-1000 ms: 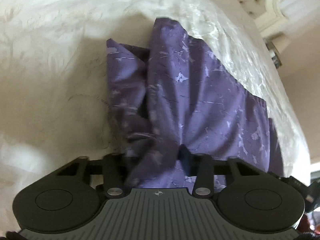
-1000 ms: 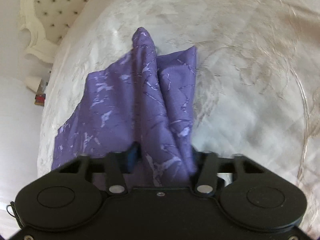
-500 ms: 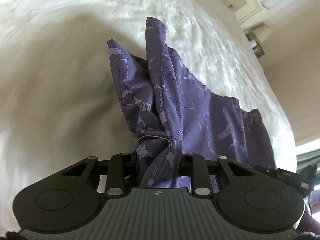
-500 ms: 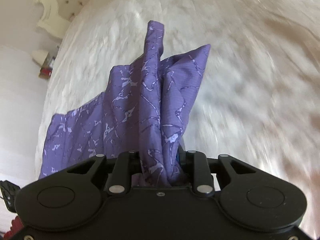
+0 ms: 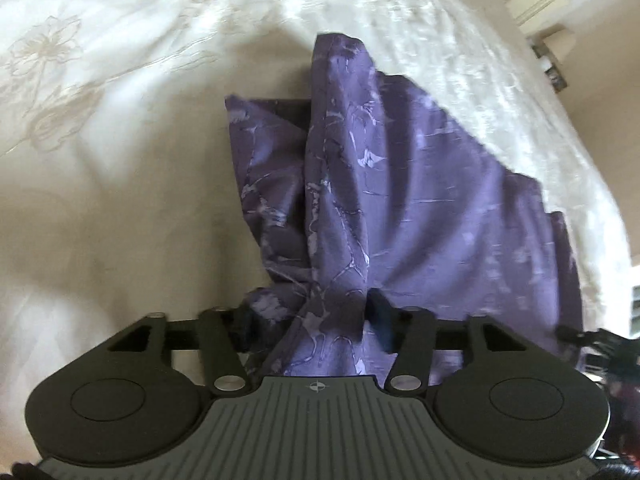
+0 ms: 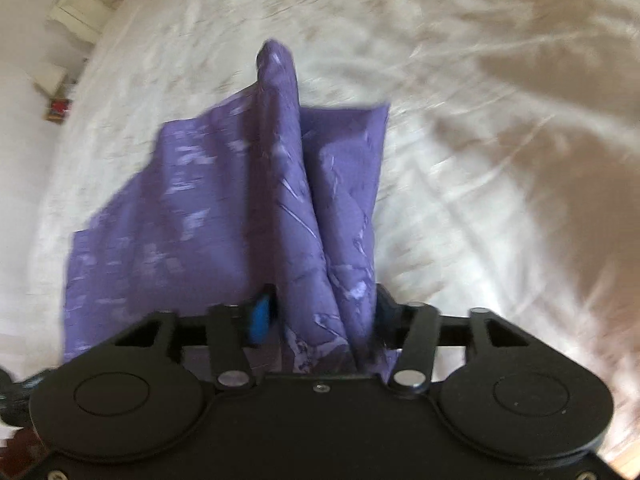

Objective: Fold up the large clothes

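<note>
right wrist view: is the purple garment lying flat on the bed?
No, the purple garment rises bunched between the right gripper fingers, above the white bedspread.

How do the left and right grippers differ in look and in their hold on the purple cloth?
The left gripper has a ribbed grey body; the right gripper is plain black. A bright blue pad shows on the right gripper's fingers; the left's look dark. The cloth spreads rightward from the left gripper, leftward from the right. Both pinch a bunched fold, with the cloth trailing onto the white bed.
</note>
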The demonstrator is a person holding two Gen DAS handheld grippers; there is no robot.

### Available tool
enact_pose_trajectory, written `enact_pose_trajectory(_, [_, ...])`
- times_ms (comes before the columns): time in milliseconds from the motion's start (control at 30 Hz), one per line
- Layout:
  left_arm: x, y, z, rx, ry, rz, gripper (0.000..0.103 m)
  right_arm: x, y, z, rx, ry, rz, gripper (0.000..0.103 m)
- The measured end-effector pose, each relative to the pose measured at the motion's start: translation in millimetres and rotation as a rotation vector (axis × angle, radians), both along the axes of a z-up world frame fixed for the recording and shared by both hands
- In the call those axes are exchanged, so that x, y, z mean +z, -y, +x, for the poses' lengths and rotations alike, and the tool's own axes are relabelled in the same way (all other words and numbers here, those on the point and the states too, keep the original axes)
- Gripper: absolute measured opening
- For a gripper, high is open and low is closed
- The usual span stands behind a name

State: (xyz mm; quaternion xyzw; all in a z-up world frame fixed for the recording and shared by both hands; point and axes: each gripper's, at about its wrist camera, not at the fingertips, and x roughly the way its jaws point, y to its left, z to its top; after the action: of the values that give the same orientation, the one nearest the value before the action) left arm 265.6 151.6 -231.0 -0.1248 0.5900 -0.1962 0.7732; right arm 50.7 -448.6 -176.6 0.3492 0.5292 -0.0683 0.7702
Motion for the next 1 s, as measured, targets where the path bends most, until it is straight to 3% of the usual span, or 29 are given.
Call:
enact_pose_trajectory(200, [-7, 16, 6, -0.058, 0.070, 0.102, 0.081, -2, -10, 2, -0.017, -0.001, -0.149, 0.076])
enact_pose_trajectory(367, [-20, 5, 6, 0.009, 0.046, 0.037, 0.095, -5, -9, -10, -0.085, -0.002, -0.153, 0.086])
enact_pose_trajectory(500, [-26, -3, -2, -0.001, 0.078, -0.016, 0.103, -6, -6, -18, -0.117, -0.002, -0.148, 0.093])
enact_pose_trajectory(667, [-26, -3, -9, 0.014, 0.109, -0.028, 0.103, -2, -1, -30, -0.163, -0.003, -0.123, 0.100])
enact_pose_trajectory(800, [-19, -10, -14, 0.036, 0.126, -0.040, 0.103, 11, 4, -35, -0.174, 0.064, -0.112, 0.102])
enact_pose_trajectory(1000, [9, -30, -30, 0.199, 0.180, -0.047, 0.103, 15, 12, -28, -0.144, 0.150, -0.028, 0.102])
